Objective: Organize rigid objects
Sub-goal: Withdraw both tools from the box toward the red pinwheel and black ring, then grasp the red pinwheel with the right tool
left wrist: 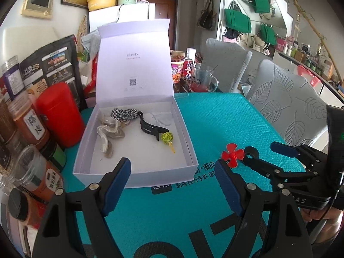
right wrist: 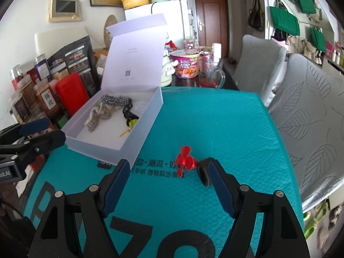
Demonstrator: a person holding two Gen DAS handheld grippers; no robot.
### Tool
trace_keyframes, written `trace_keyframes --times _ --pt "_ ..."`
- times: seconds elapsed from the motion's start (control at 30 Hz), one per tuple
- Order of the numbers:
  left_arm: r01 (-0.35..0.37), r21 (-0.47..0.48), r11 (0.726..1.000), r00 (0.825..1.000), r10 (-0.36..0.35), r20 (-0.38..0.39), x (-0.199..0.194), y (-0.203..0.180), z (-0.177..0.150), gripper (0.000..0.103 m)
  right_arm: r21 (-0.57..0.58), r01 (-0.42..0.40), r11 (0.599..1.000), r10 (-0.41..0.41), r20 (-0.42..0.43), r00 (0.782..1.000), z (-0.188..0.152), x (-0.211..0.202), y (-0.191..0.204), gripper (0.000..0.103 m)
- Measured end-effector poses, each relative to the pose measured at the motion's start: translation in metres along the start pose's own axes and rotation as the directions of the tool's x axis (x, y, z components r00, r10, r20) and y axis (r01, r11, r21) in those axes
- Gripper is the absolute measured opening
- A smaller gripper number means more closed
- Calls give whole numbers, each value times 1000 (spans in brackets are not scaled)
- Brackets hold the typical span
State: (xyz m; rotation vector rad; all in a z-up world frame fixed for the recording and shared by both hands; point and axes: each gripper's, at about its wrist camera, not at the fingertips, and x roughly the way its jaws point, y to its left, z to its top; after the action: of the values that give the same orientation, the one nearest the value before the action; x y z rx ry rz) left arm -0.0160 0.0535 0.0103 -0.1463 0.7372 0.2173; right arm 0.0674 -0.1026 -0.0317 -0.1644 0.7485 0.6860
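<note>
A red toy propeller (right wrist: 184, 160) lies on the teal mat (right wrist: 215, 129), just beyond my right gripper's fingertips. A black ring (right wrist: 203, 173) rests beside the inner side of its right finger. My right gripper (right wrist: 168, 165) is open and holds nothing. The white box (left wrist: 190, 144) stands open with its lid up. Inside are a checked scrunchie (left wrist: 123, 114), clear hair claws (left wrist: 107, 133), a black clip (left wrist: 148, 128) and a green-yellow pick (left wrist: 167, 138). My left gripper (left wrist: 172, 163) is open and empty at the box's front wall. The propeller (left wrist: 233, 155) lies to its right, with the right gripper (left wrist: 266, 152) behind it.
Spice jars (left wrist: 32, 124) and a red canister (left wrist: 59, 114) crowd the table's left side. A glass mug (left wrist: 202, 78), a noodle cup (left wrist: 177, 68) and a can stand behind the mat. Two covered chairs (left wrist: 286, 109) line the right edge.
</note>
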Motion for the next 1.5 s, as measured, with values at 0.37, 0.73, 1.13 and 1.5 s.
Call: trace_keyframes --times 0.37,0.73,1.13,1.5 --pt "29 -3 1000 998 -29 -58 41 -4 10 80 -37 -22 999 18 -93 996 15 61 -16 71" --pt "52 -11 999 995 -53 -89 63 -9 16 80 -113 -8 994 -21 -249 968 15 108 -20 60" --pt "41 6 999 995 -40 -89 57 -20 13 80 -156 -20 988 -8 -177 984 11 83 -18 30" --pt "51 28 998 994 -48 -99 57 -48 6 80 -99 3 995 -8 -49 999 6 21 -38 30"
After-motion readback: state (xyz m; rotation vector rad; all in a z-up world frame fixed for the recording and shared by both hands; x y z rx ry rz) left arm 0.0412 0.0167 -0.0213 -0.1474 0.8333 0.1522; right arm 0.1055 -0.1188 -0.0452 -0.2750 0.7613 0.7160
